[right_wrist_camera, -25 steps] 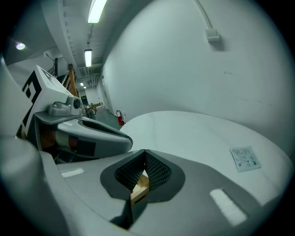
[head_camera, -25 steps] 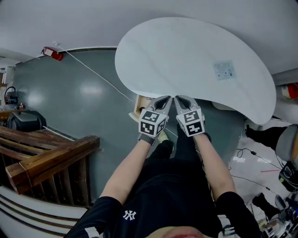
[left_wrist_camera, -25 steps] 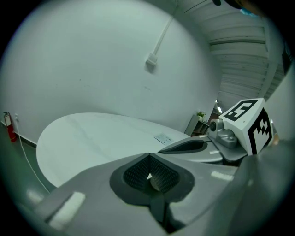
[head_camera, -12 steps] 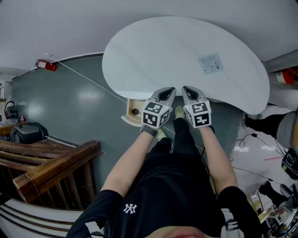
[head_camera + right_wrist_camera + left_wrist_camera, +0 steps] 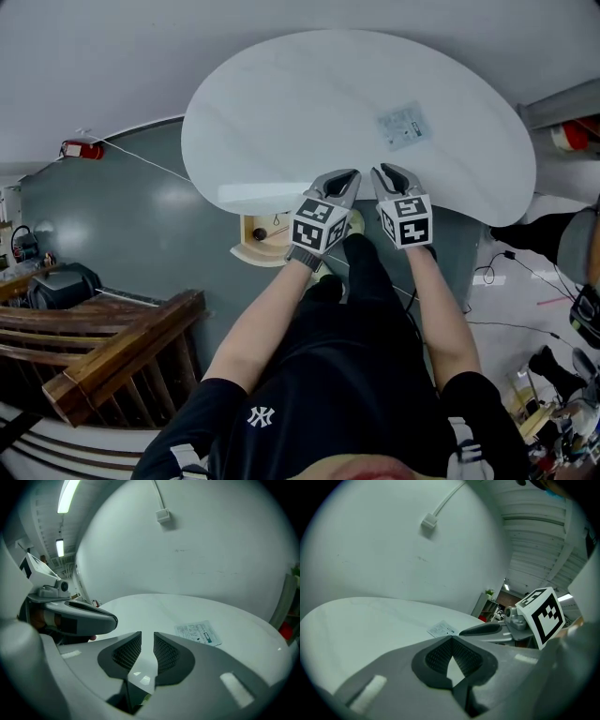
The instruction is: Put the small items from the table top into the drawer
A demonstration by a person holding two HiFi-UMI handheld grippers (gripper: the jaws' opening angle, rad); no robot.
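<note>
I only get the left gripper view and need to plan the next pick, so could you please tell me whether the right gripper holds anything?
Observer: No; the right gripper has jaws that have just been opening, a narrow gap with nothing between them.
Operator: Thank you. Is the drawer open?
Observer: Yes, the drawer stands open under the table at its near edge, left of the left gripper.
Operator: Is anything in it?
Observer: Yes, small things lie inside, too small to name.
</note>
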